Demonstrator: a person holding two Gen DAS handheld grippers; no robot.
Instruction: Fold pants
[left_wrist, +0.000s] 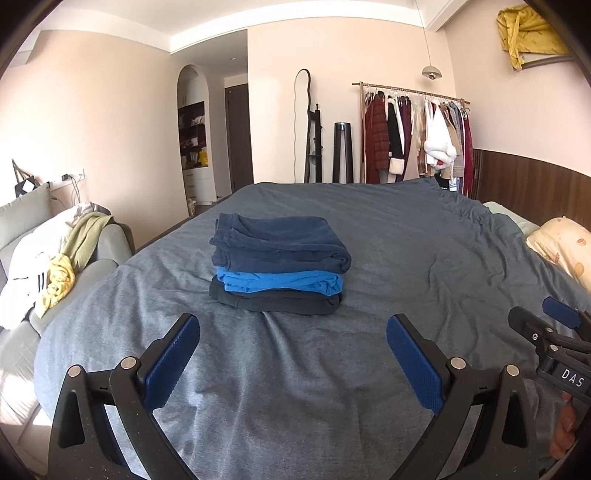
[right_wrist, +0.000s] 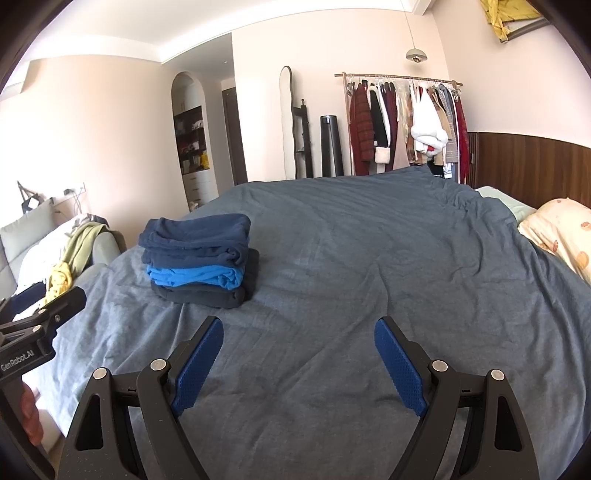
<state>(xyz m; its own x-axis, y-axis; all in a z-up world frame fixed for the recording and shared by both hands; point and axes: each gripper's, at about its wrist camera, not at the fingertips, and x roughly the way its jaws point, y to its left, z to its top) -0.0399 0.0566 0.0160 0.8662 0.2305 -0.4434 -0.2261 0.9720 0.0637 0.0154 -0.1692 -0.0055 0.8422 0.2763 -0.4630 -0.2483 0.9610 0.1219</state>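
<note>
Right now your left gripper (left_wrist: 293, 332) is wide apart, with its two blue pads (left_wrist: 171, 363) far from each other and nothing between them. It hangs over the gray bed cover (left_wrist: 332, 387) and does not touch any clothes. Your right gripper (right_wrist: 299, 336) is spread wide too, and its blue pads (right_wrist: 399, 365) hold nothing; only the bed cover shows under them. The folded pants sit in a neat pile (left_wrist: 279, 264) on the bed, a bit ahead of your left gripper and off to the left of your right one. The dark blue pants (left_wrist: 280, 240) are on top, the bright blue pair (left_wrist: 280, 280) is in the middle, and the black pair (left_wrist: 277, 301) is at the bottom, touching the cover. Neither gripper touches the pile. A yellowish pillow (left_wrist: 565, 243) lies at the right edge of the bed, well apart from the pile. A rack of hanging clothes (left_wrist: 413, 136) stands by the far wall.
</note>
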